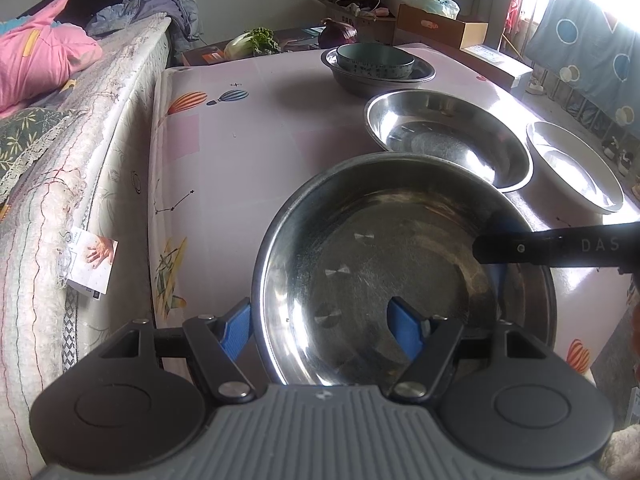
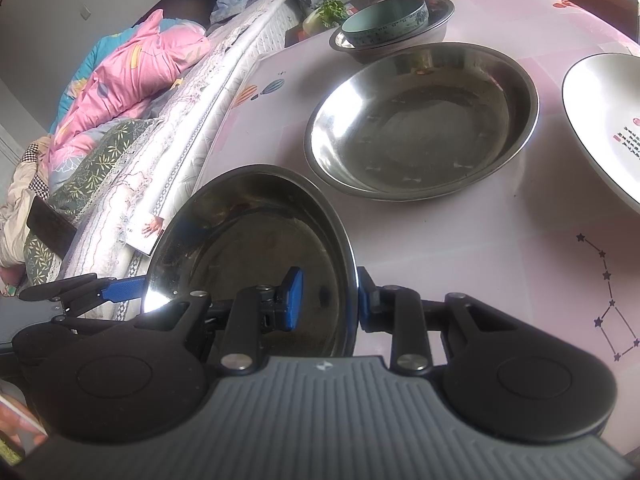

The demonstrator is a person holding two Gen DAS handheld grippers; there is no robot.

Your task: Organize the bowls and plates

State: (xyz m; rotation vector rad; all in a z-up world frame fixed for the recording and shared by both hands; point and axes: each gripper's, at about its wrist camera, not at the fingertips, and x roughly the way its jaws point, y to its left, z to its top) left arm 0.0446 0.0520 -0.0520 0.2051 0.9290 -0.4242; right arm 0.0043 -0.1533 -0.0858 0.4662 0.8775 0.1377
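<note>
1. The left tongs [image 1: 320, 328] stand wide apart over the near rim of a big steel pan [image 1: 404, 272]; one blue pad is outside the rim and one is inside, and neither pad seems to press on it.
2. The right tongs [image 2: 330, 300] are pinched on the right rim of the same steel pan [image 2: 256, 252]; one blue pad is inside the pan and one is outside, with the thin wall between them.
3. The pan is round, so it has no long side; in the right wrist view it looks tipped, with its open side facing left toward the bed [image 2: 132, 128]; I cannot tell if it touches the tabletop [image 1: 248, 152].
4. Just past it a second steel pan [image 1: 448, 136] sits flat on the pink tabletop, open side up; a white bowl [image 1: 576, 168] sits beside that, by the right edge.
5. At the far end a green bowl [image 1: 376, 62] sits inside a steel bowl [image 1: 380, 78], both open side up.
</note>
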